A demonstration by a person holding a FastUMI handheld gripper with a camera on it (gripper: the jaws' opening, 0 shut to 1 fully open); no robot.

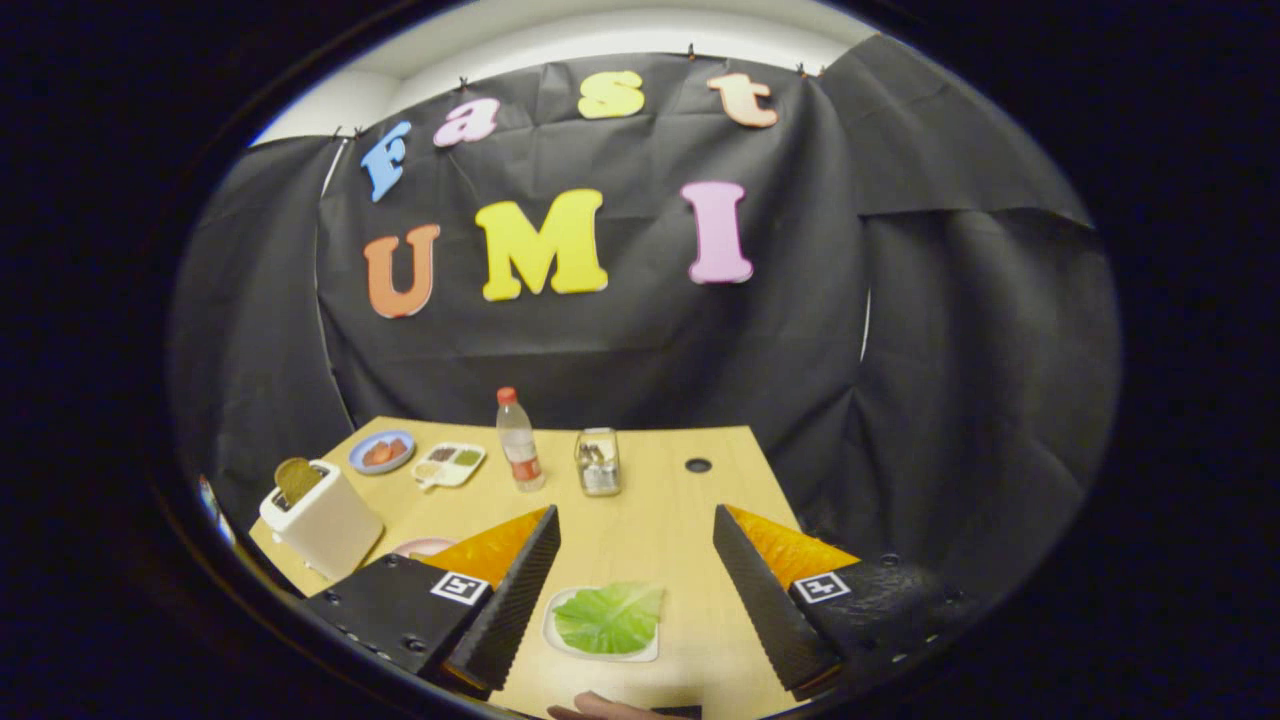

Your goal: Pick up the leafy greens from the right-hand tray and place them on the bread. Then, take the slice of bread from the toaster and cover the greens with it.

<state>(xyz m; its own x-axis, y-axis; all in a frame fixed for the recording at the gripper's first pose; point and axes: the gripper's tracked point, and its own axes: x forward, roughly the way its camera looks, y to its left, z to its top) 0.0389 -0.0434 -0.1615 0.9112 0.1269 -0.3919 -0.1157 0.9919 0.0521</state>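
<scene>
A green leaf [610,617] lies flat on a small white tray [553,640] on the wooden table, low between my two fingers. My gripper [636,527] is open, its fingers spread wide to either side of the tray and above it, touching nothing. A white toaster [322,520] stands to the left beyond the left finger, with a brown slice of bread [296,477] sticking up out of its slot. A pink plate [422,547] peeks out behind the left finger; what lies on it is hidden.
Farther back on the table stand a blue plate [381,452] with red food, a small divided dish [450,464], a clear bottle with a red cap [519,440] and a glass jar [598,462]. A fingertip of a hand [605,708] shows near the table's front edge.
</scene>
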